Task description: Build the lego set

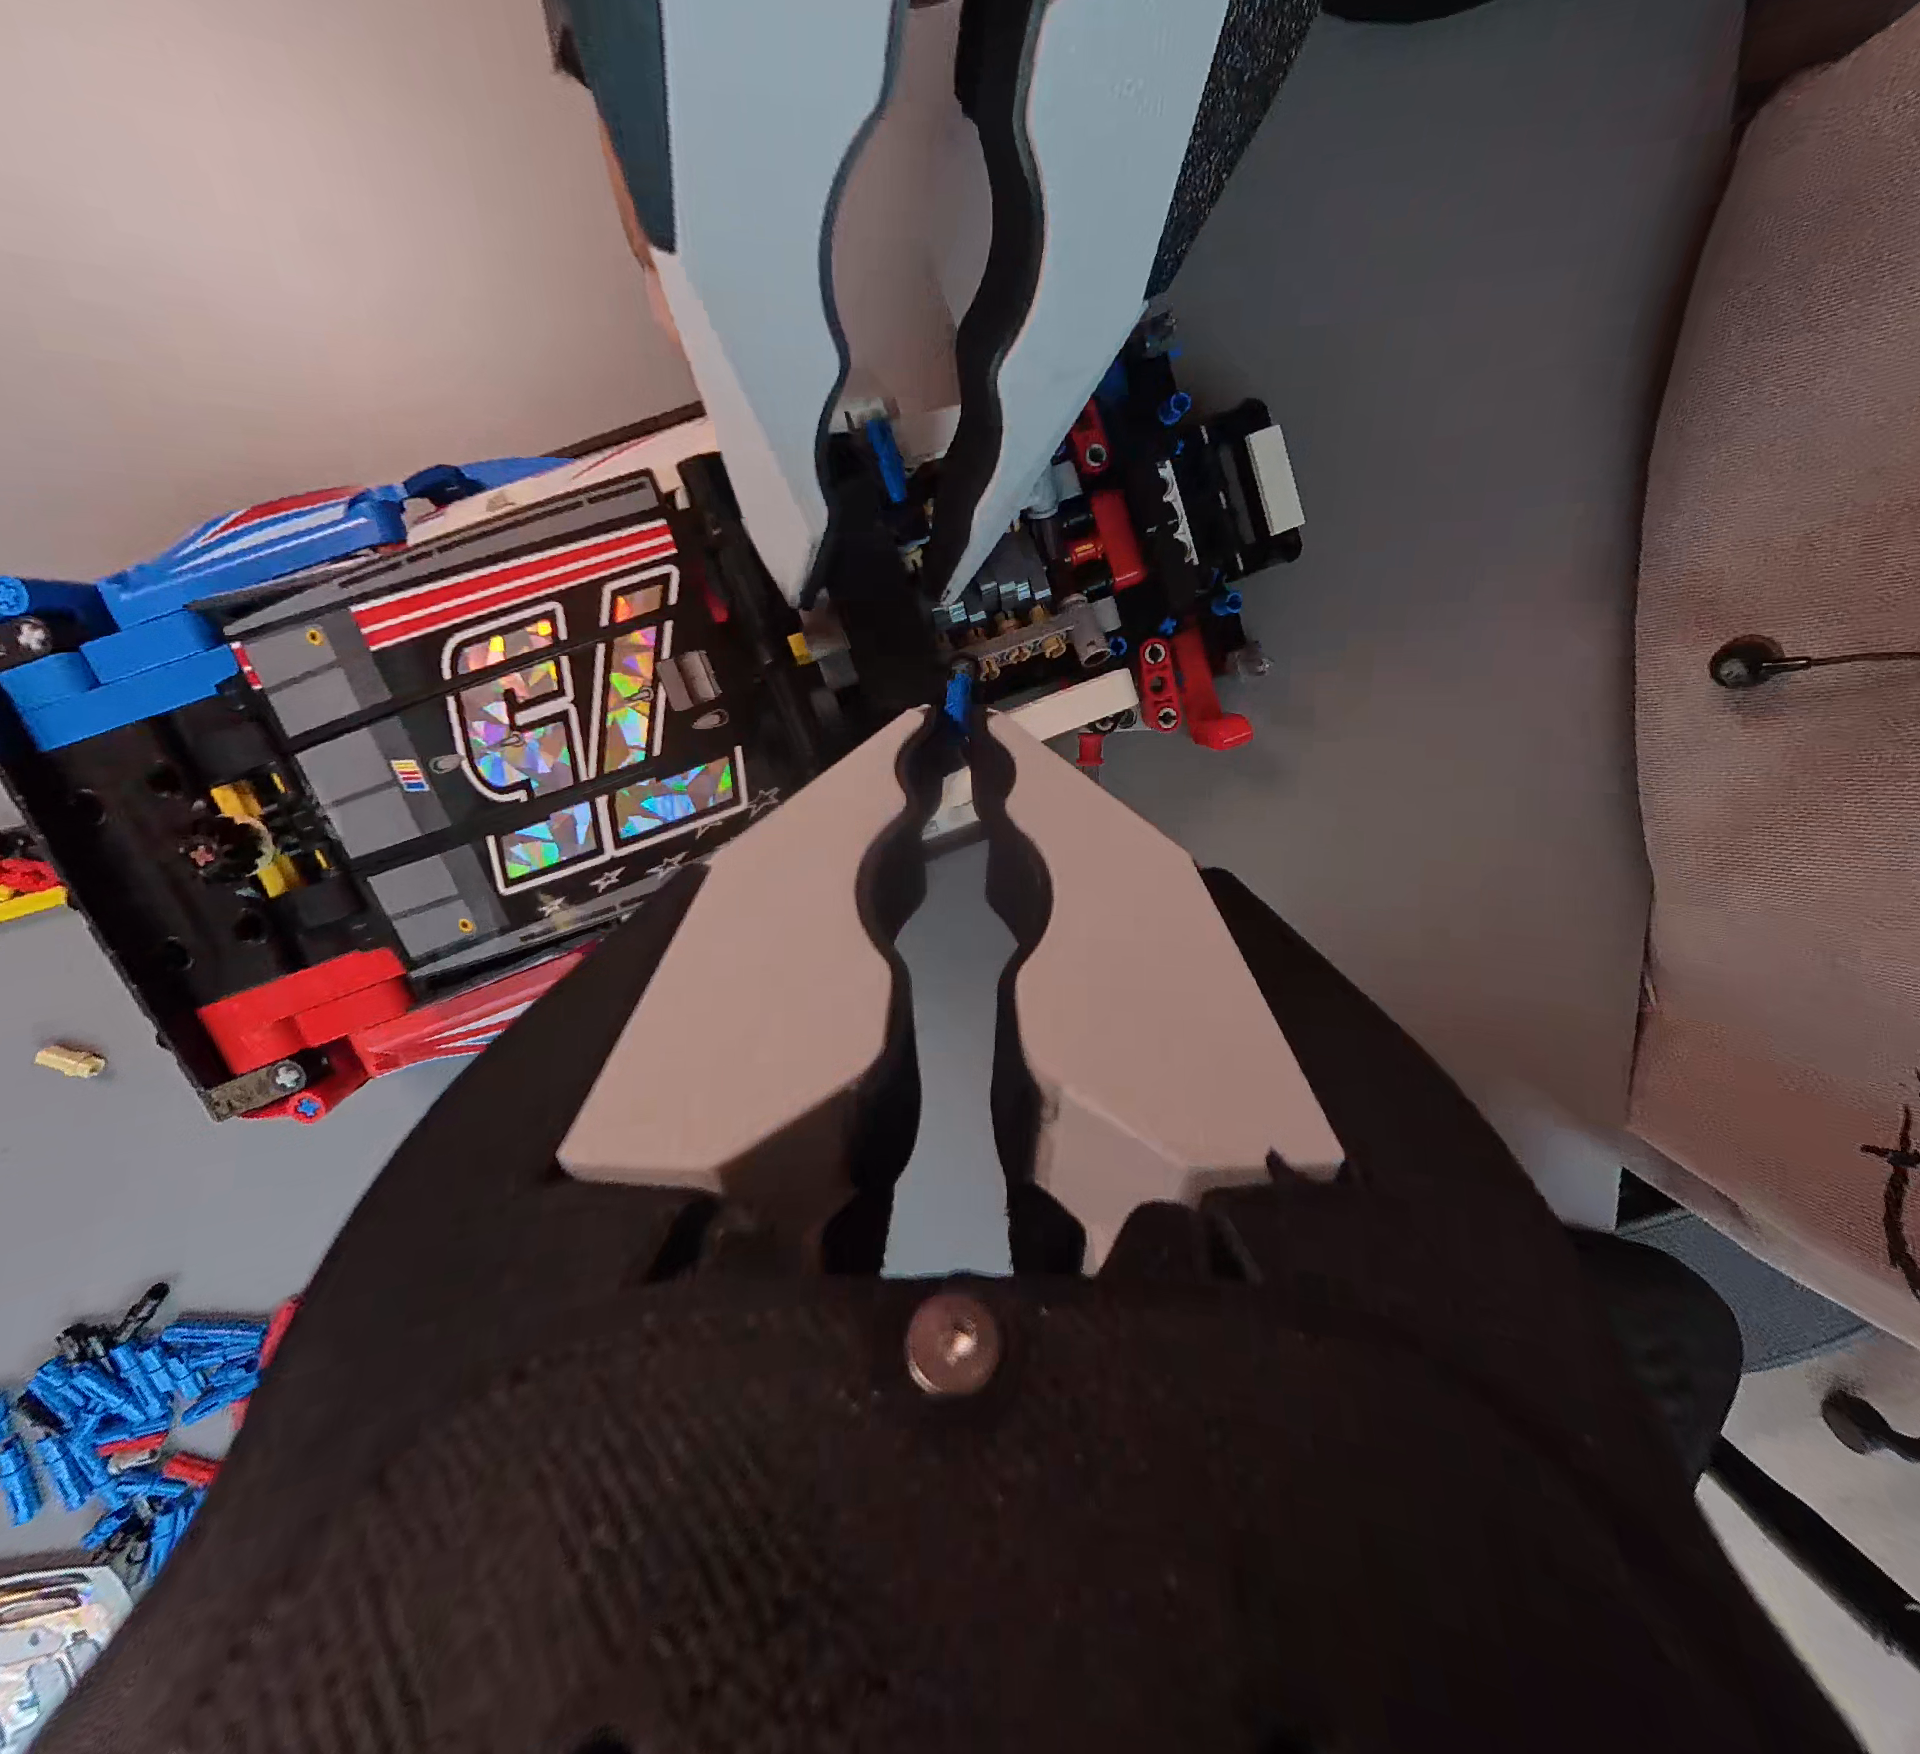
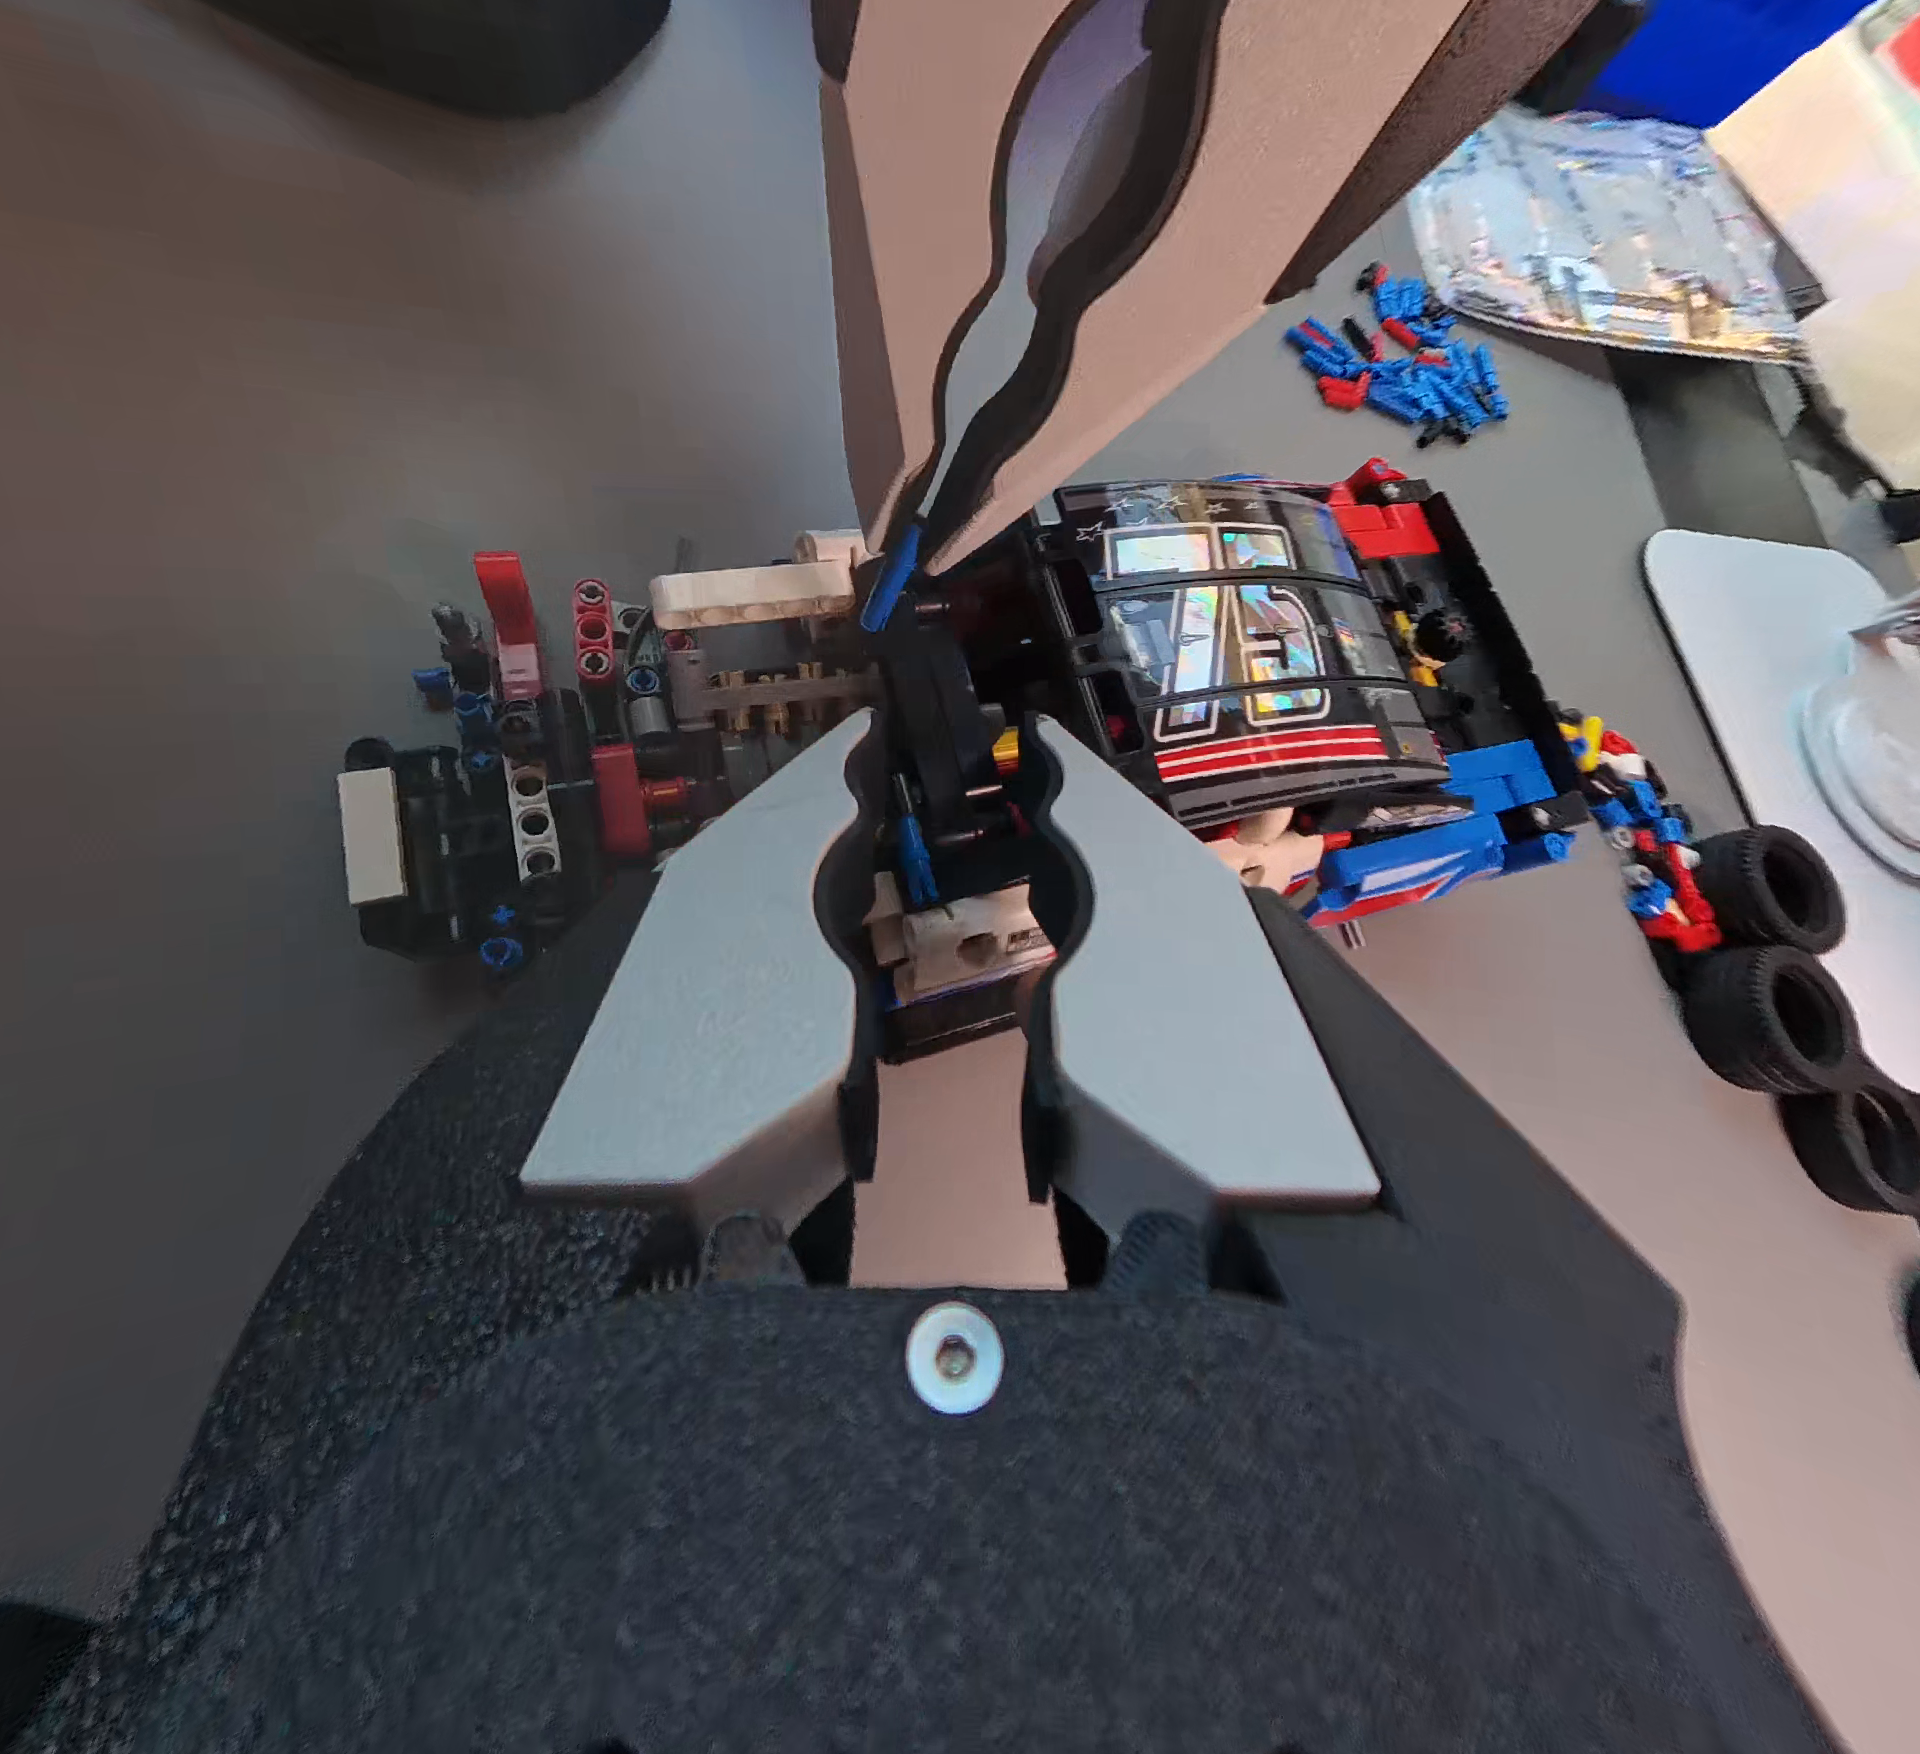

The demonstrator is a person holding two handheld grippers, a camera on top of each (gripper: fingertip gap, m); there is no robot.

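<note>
On the grey table: a half-built lego car is lying in the middle, its black roof with a shiny foil decal pointing one way and its open chassis end of red, black and white beams pointing the other.
Spare parts: black tyres are sitting in a row near the car's blue flank, and a heap of blue pins is lying farther off beside a crinkled plastic bag.
Right gripper: it is reaching in level from one side, its grey fingers straddling the black frame at the car's middle; the jaws are standing partly apart, and whether they are actually pinching the frame cannot be told.
Left gripper: it is coming in from the opposite side, tips almost meeting the right gripper's, its tan jaws pinched tight on a small blue pin.
Blue pin: it is sitting at the fingertips, touching or just beside the frame next to a white beam.
Step in hand: by the look of it, a connector pin is being seated while the other tool is steadying the model.
Next move: likely lining the pin up with its hole and pushing straight along its axis, with the car kept from sliding.
</note>
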